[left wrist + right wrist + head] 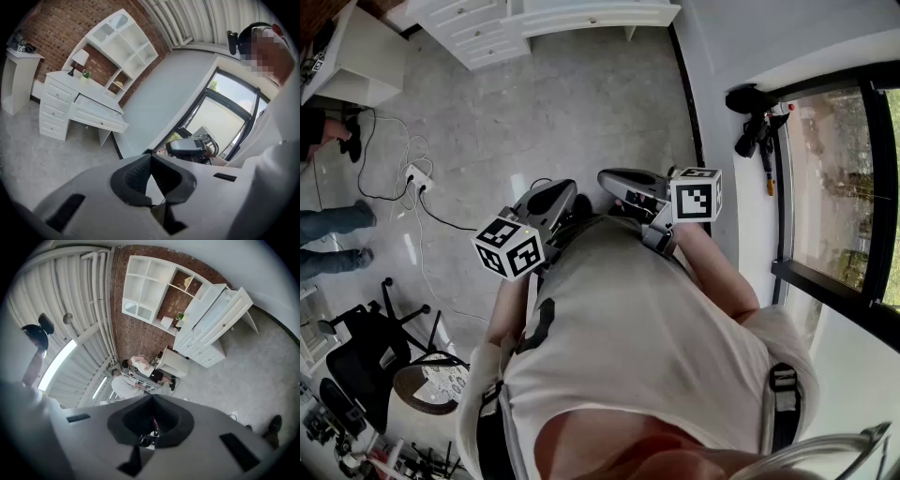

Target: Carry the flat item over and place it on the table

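The left gripper [150, 157] is closed on nothing, held level before the person's chest, and the right gripper [152, 398] is likewise closed and empty. No flat item shows in any view, so its weight and stiffness can't be judged. Pinching opposite edges seems the likeliest hold.

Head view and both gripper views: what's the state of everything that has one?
left gripper: shut, nothing between the fingers
right gripper: shut, nothing between the fingers
desk drawer: pulled out
power strip: on the floor, cables plugged in
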`<state>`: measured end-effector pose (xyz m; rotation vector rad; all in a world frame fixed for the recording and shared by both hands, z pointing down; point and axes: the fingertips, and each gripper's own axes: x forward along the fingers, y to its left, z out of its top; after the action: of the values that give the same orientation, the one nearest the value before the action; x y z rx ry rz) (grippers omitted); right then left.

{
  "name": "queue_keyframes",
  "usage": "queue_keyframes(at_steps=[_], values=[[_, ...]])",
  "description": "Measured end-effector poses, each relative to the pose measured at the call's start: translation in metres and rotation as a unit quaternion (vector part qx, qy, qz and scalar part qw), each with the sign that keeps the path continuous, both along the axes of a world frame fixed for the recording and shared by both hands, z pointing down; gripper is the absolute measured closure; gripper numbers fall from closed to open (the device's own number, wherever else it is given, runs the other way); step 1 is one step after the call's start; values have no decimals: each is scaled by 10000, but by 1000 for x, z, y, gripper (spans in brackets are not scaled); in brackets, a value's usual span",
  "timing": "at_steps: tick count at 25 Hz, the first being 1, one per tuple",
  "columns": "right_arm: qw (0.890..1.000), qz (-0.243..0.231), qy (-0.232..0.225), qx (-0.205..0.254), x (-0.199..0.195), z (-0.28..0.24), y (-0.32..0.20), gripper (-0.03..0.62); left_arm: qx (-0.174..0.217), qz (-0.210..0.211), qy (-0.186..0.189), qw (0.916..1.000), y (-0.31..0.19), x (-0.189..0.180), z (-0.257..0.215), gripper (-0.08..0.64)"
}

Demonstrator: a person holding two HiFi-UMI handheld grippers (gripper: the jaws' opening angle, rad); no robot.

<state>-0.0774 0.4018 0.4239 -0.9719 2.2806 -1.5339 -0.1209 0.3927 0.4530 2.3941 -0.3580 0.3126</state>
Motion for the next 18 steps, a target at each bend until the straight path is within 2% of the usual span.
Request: queue_keyframes(at_steps=[6, 12, 18], values=[[9997, 122, -65, -223, 17, 5, 13, 581, -255, 244, -131, 9993, 22, 21, 12, 540], [9993, 240, -108, -283, 45, 8, 15, 581, -273, 543, -299, 9977, 28, 53, 14, 540], [9965, 648, -443, -290, 94, 8, 3, 581, -7, 893, -604, 9942, 20, 94, 12, 540]])
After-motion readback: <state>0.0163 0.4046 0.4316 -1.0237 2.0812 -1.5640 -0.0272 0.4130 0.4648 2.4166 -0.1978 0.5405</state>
